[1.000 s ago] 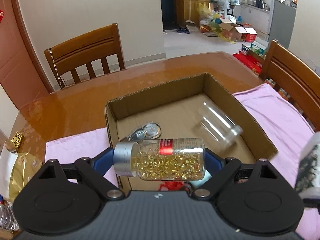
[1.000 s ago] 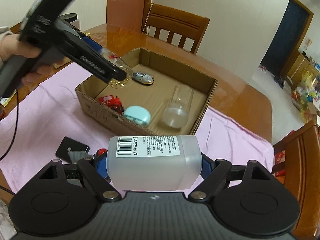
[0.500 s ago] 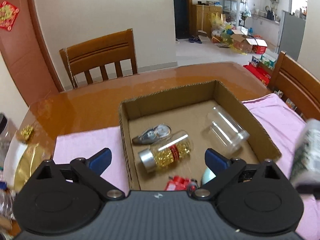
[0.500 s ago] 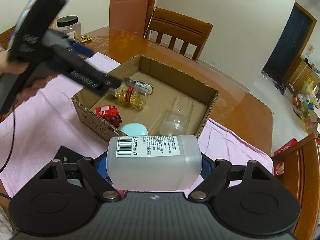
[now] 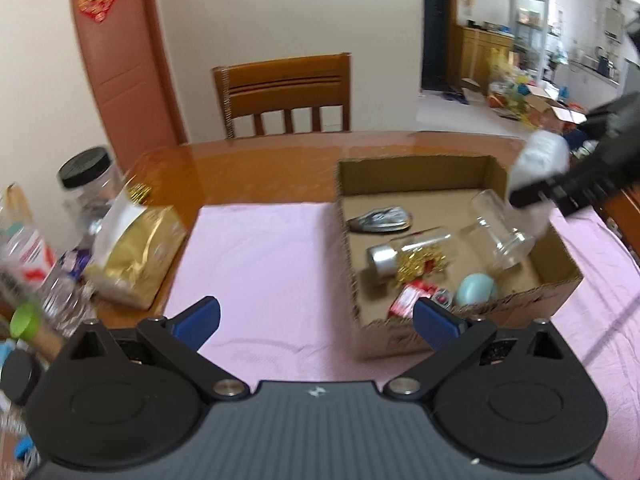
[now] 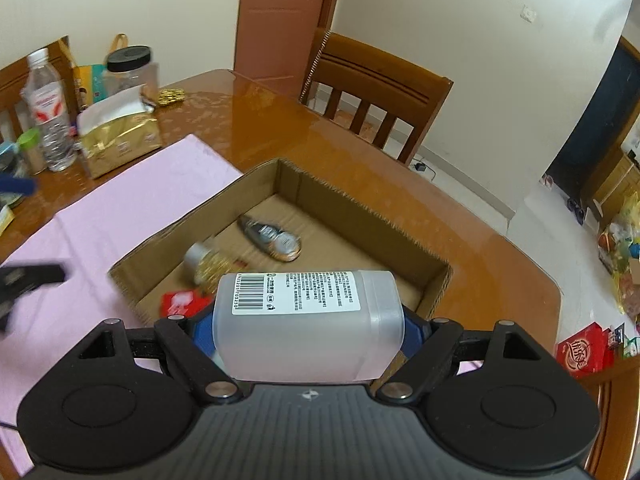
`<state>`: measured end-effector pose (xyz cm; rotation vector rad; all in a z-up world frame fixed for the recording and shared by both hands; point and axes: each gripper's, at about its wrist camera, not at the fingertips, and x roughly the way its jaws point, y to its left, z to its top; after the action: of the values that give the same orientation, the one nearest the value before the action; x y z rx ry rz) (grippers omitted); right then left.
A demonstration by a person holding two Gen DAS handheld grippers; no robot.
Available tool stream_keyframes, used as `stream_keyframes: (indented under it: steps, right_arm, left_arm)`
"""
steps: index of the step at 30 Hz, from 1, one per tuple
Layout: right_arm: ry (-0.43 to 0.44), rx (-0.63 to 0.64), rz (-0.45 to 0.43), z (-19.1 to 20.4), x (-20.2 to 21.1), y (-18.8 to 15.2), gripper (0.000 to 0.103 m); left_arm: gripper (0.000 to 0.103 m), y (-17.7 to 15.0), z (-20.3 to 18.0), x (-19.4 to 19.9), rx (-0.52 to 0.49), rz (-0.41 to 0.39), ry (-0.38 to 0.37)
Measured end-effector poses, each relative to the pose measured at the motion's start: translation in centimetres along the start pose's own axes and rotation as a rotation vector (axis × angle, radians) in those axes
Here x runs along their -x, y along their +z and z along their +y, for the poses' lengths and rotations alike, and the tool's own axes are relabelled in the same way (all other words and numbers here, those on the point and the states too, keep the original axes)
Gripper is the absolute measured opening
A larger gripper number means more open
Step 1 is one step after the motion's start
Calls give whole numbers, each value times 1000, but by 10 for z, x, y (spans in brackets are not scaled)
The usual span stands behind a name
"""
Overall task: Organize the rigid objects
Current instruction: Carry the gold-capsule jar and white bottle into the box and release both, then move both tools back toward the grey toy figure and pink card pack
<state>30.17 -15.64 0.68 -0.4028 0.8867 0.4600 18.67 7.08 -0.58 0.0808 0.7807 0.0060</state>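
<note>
A shallow cardboard box [image 5: 416, 170] sits on a pink cloth [image 5: 264, 248]. In it lie a capsule bottle with a silver cap [image 5: 408, 257], a clear jar [image 5: 498, 232], a silver tape measure [image 5: 380, 220], a red item [image 5: 412, 298] and a teal oval thing [image 5: 476, 289]. My left gripper [image 5: 316, 318] is open and empty, low over the cloth left of the box. My right gripper [image 6: 306, 328] is shut on a white plastic bottle [image 6: 308, 322] with a barcode label, held above the box [image 6: 360, 216]. It also shows in the left wrist view [image 5: 540, 156].
A gold foil bag [image 5: 136, 256], a black-lidded jar [image 5: 86, 188] and water bottles [image 6: 48, 112] crowd the left table edge. Wooden chairs [image 5: 286, 94] stand behind the brown table [image 5: 260, 168]. A red carton [image 6: 584, 356] lies on the floor at the right.
My left gripper let the capsule bottle go into the box, then drew back and to the left. My right gripper carried the white bottle forward over the box.
</note>
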Motion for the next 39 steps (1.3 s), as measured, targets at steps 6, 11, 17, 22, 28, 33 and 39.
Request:
stream_keyframes:
  steps: [6,11,17,22,28,33,39]
  right_arm:
    - [-9,25,19,-13,-46,29,87]
    - [-21,17,42,-21,-78,45,87]
    - [-37,1,14,-24,-78,50,103]
    - [-34,-33,3,-25,-56,42,103]
    - [-60,-86,-9,-15,-16,19,103]
    - [-102,-154,-16,-2,14,-8,103]
    - [-157,-305,20,13,29,-55,103]
  left_arm:
    - [102,-20,15,5,60,43,28]
    - [102,-35,21,7,91,69,51]
    - [102,-41,25,8,99,83,67]
    - [102,-42,26,9,85,85,60]
    - [102,-43,25,11,56,76,32]
    - [102,-46,26,10,28,69,-6]
    - [102,-54,28,5,-6,76,-47]
